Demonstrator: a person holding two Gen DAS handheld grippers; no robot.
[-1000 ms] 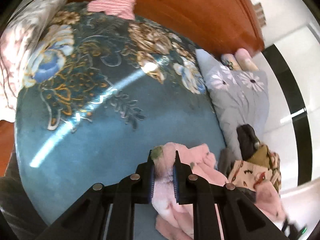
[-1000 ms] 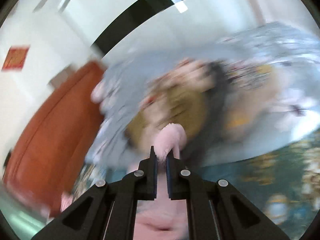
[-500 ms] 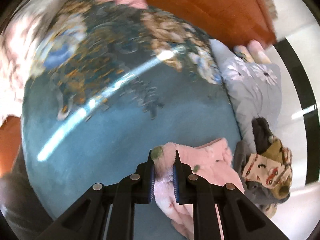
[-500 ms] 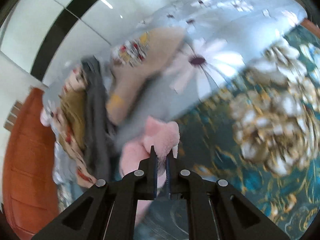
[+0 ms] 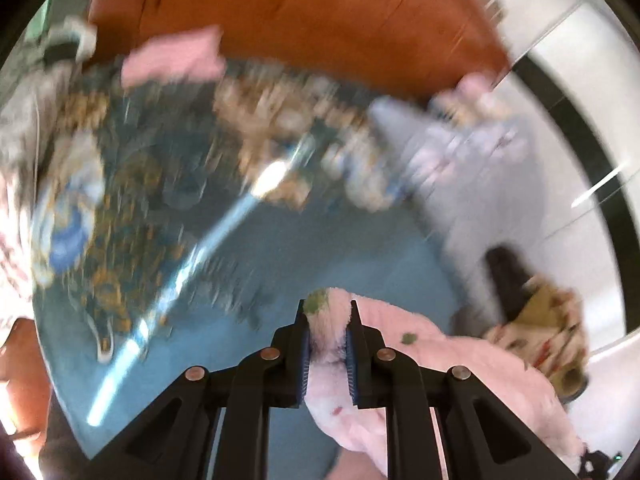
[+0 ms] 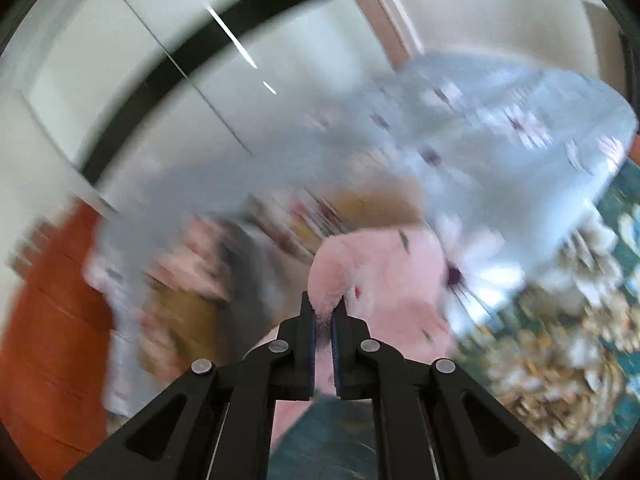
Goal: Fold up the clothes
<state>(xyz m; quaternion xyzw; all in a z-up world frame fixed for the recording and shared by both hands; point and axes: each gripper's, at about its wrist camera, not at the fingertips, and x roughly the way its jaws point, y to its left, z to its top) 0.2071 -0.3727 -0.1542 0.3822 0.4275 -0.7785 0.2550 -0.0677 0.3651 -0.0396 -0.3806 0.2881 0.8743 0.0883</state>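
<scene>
Both views were motion-blurred. Left gripper (image 5: pixel 328 312) pinched a fuzzy pink garment (image 5: pixel 432 368) edge; right gripper (image 6: pixel 323 316) was clamped on another edge of it. The garment hung over the teal floral bedspread (image 5: pixel 280 264), clothes pile (image 5: pixel 544 324) at 3 o'clock. Step looked like spreading it out; next probably called for laying it flat, edges taut.
</scene>
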